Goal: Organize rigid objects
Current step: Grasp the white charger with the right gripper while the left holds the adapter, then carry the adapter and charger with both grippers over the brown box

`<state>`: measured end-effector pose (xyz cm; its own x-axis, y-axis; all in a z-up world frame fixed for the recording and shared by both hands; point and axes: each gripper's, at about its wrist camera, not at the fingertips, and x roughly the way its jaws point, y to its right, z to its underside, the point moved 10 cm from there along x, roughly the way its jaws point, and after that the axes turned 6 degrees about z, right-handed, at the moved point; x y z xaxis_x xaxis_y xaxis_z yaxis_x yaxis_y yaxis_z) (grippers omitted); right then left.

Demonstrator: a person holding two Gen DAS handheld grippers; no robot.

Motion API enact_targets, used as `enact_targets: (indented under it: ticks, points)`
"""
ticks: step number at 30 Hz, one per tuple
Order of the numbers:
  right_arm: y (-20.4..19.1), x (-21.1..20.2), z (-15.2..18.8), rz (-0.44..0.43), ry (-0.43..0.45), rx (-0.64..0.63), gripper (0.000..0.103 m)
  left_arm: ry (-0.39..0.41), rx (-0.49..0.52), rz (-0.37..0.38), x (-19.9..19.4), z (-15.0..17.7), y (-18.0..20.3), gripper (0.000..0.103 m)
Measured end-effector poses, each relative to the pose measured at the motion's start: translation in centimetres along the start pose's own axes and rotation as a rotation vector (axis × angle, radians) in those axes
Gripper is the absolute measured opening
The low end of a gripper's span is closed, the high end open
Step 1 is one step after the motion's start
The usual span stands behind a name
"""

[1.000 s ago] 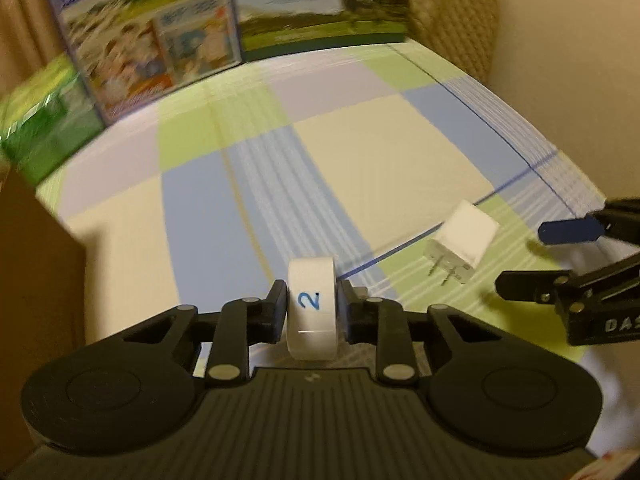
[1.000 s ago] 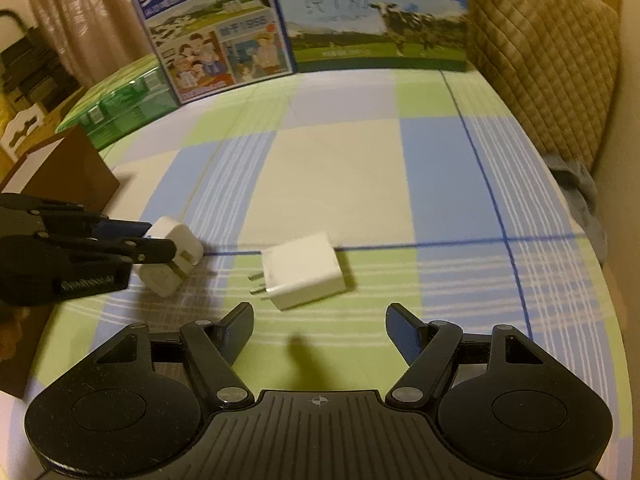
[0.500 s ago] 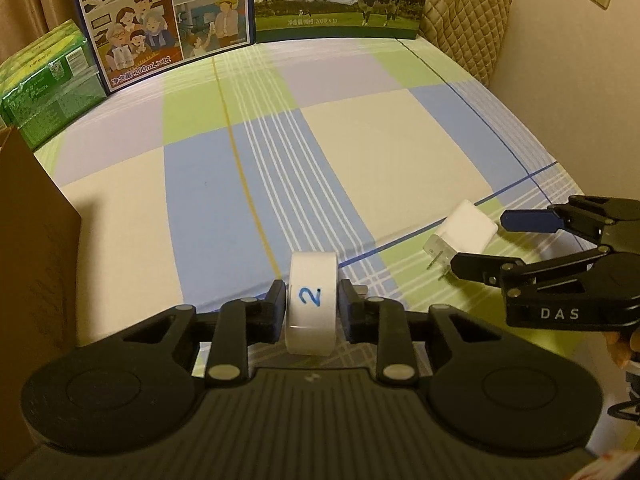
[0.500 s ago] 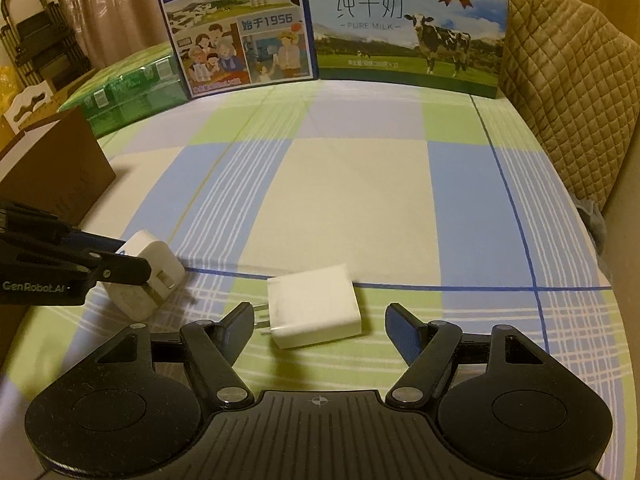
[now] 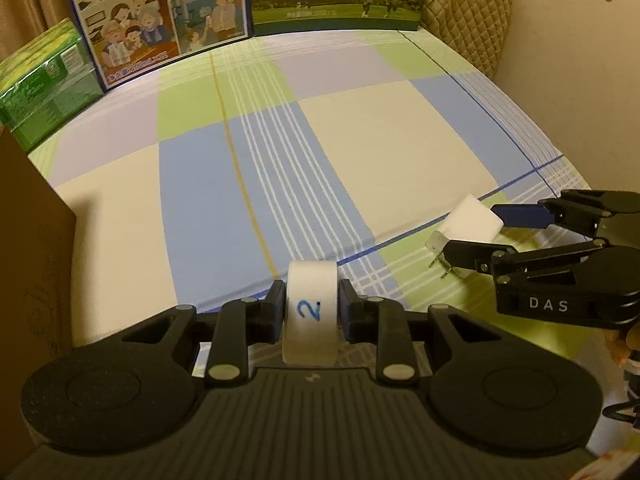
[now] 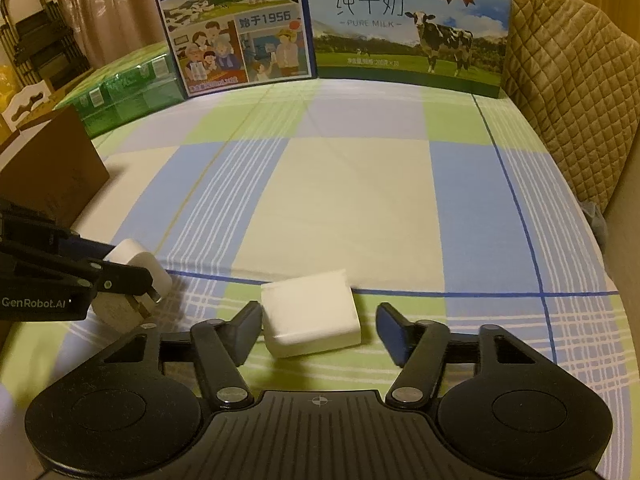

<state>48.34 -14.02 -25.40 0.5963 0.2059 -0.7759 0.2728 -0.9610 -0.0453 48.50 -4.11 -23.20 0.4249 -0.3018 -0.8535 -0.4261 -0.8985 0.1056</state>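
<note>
The left gripper [image 5: 312, 312] is clamped on a numbered white charger [image 5: 310, 312]. The right gripper [image 6: 316, 328] has just been closing around a square white charger [image 6: 310, 312] lying between its fingers, jaws apart, only one finger touching. That lopsided contact could likely twist it free.

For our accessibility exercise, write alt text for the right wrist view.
The right gripper straddles a white charger on a checked cloth; its jaws have just been closing, and a gap shows on the right. At left, the left gripper grips a second white plug; milk cartons stand behind.
</note>
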Motion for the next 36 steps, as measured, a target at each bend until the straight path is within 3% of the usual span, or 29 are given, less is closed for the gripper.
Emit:
enact_targets:
  ticks: [3, 15, 26, 36]
  points:
    - [-0.3, 0.1, -0.1, -0.017, -0.002, -0.001, 0.050, 0.001, -0.005, -0.009, -0.2, 0.2, -0.1, 0.024]
    - [-0.4, -0.2, 0.4, -0.008, -0.018, -0.002, 0.049, -0.009, -0.084, -0.027, -1.5, 2.1, -0.9, 0.024]
    - [-1.4, -1.6, 2.1, -0.025, -0.056, -0.018, 0.049, -0.020, -0.093, -0.044, -3.5, 4.9, -0.3, 0.024]
    - [-3.3, -4.7, 3.6, -0.074, -0.060, -0.046, 0.049, 0.047, -0.122, -0.030, -7.8, 6.0, 0.5, 0.024]
